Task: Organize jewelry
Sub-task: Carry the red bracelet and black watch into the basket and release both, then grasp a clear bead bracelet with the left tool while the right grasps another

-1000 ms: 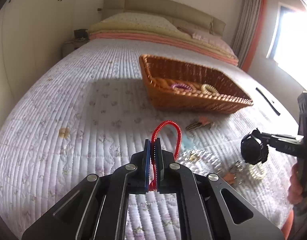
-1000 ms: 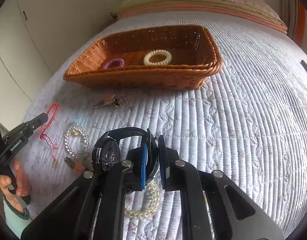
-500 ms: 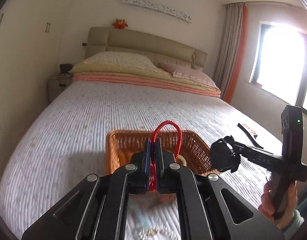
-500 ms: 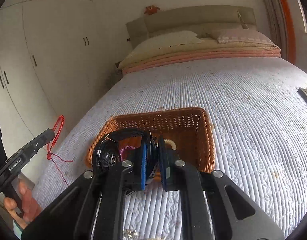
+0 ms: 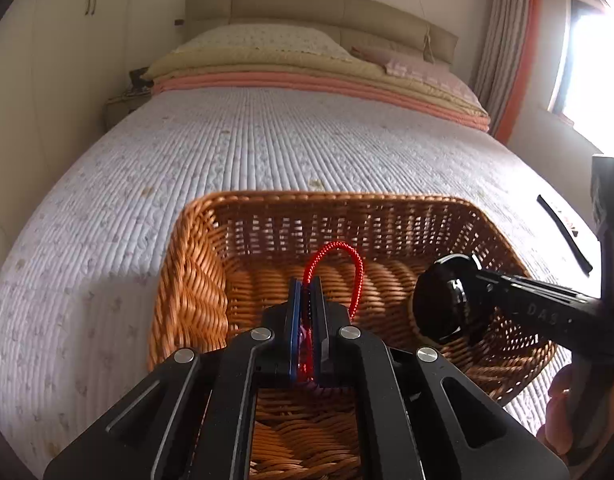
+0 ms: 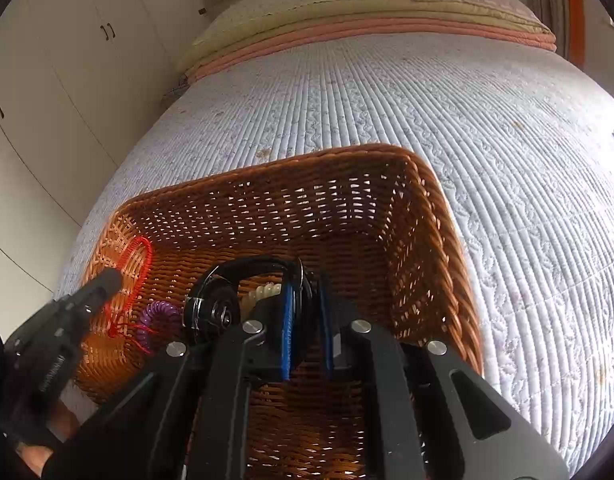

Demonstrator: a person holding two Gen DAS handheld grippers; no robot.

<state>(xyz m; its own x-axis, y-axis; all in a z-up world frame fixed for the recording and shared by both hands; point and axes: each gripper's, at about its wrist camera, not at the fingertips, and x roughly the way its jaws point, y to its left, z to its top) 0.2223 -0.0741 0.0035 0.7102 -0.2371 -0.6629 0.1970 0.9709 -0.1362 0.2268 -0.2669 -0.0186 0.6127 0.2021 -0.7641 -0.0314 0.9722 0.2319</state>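
A brown wicker basket (image 5: 195, 264) stands on the quilted bed; it also shows in the right wrist view (image 6: 435, 216). My left gripper (image 5: 305, 284) is shut on a red cord bracelet (image 5: 355, 264) and holds it over the basket's inside; that bracelet also shows in the right wrist view (image 6: 145, 258). My right gripper (image 6: 307, 284) is shut on a black wristwatch (image 6: 215, 306), also above the basket; the watch shows in the left wrist view (image 5: 441, 304). A purple coil hair tie (image 6: 159, 312) and a cream beaded bracelet (image 6: 263, 292) lie in the basket.
The white quilted bedspread (image 5: 267, 144) surrounds the basket. A black strap-like item (image 5: 563, 232) lies on the bed to the right. Pillows and folded blankets (image 5: 307, 68) are at the headboard. Wardrobe doors (image 6: 47, 80) stand to the left.
Both grippers have moved forward and down from above the bed to over the basket's inside, each keeping its item. The loose jewelry on the quilt has dropped out of view.
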